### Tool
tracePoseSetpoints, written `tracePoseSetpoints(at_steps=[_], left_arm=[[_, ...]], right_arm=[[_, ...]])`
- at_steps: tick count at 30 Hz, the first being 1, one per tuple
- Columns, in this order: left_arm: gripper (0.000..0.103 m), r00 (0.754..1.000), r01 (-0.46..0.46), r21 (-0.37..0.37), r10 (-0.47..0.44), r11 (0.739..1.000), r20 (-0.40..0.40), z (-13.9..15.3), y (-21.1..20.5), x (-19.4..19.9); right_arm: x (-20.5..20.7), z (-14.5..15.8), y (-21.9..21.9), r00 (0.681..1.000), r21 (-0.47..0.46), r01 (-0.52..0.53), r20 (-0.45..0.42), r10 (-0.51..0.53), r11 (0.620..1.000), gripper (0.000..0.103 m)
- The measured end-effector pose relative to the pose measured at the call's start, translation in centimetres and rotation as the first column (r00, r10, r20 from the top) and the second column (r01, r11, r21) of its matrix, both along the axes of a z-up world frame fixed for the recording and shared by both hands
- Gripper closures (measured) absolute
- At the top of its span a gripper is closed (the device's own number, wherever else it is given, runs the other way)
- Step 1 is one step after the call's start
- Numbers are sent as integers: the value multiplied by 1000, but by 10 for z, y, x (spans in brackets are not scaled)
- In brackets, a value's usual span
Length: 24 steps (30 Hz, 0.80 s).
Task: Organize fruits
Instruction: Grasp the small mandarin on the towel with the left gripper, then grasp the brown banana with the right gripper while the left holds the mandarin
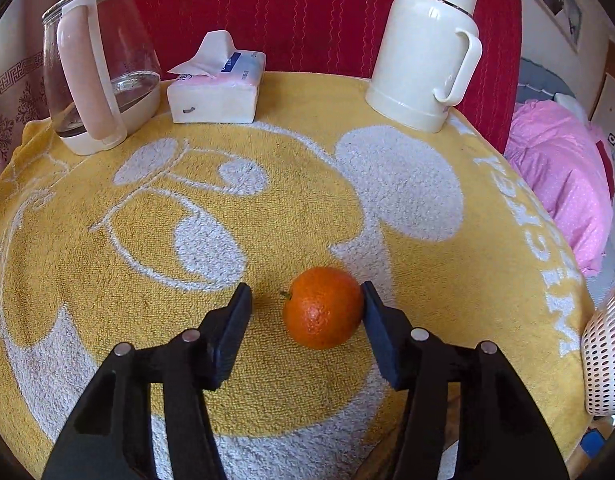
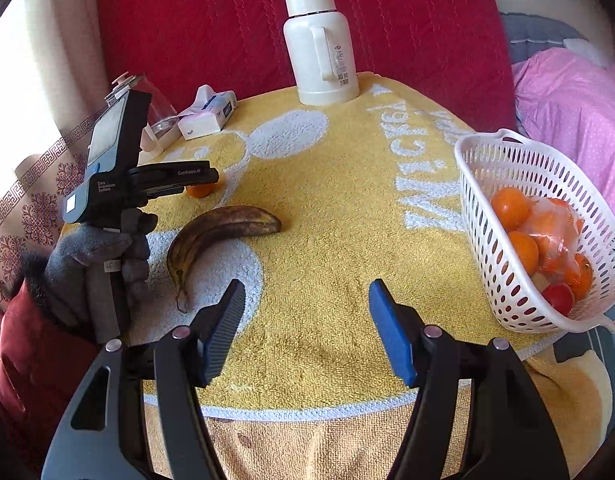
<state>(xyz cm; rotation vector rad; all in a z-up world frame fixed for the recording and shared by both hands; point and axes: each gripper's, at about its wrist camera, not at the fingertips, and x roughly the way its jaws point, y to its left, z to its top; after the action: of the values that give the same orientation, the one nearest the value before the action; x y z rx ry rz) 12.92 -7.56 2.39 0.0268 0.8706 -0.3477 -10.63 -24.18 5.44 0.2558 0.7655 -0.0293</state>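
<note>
The left gripper (image 1: pixel 305 312) hangs over the desk (image 1: pixel 107 280), which is covered by a yellow towel with white cartoon shapes, and an orange (image 1: pixel 322 307) lies on the towel between its two fingers. The finger at 3 o'clock of the orange touches or all but touches the peel, while the finger at 9 o'clock stands clear of it with towel showing in the gap, so the fruit is bracketed but not clenched. In the right wrist view the same orange (image 2: pixel 200 189) peeps out from under the left gripper (image 2: pixel 175 180), which a gloved hand (image 2: pixel 99 264) in a dark red sleeve holds by its handle. The right gripper (image 2: pixel 305 312) has its blue-padded fingers released, spread over bare towel with nothing between them. A brown, overripe banana (image 2: pixel 217 226) lies at about 11 o'clock of those fingers, near the orange. A white basket (image 2: pixel 507 168) sits at 2 o'clock near the desk edge, holding several oranges, a red fruit and a clear bag of fruit. At the far side of the desk stand a white flask (image 1: pixel 423 48) at 1 o'clock, a tissue pack (image 1: pixel 215 88) at 12 o'clock and a glass kettle (image 1: pixel 95 64) at 11 o'clock, in the left wrist view.
</note>
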Motion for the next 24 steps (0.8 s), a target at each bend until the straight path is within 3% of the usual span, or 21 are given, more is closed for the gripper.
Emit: tracePoseSetpoints(at_steps=[2, 4, 14, 24], left_arm=[[54, 1000, 5, -8, -5, 1000, 9, -1, 1, -1], [66, 1000, 29, -36, -28, 999, 6, 1, 2, -2], [65, 999, 2, -84, 2, 996, 53, 20, 19, -15], [65, 993, -76, -135, 87, 988, 84, 38, 45, -14]], right_arm=[[3, -2, 2, 1000, 4, -7, -9, 7, 1000, 37], [7, -5, 3, 1000, 16, -17, -19, 17, 1000, 37], [37, -11, 18, 992, 100, -99, -73, 106, 990, 37], [87, -17, 34, 975, 282, -144, -122, 185, 949, 37]])
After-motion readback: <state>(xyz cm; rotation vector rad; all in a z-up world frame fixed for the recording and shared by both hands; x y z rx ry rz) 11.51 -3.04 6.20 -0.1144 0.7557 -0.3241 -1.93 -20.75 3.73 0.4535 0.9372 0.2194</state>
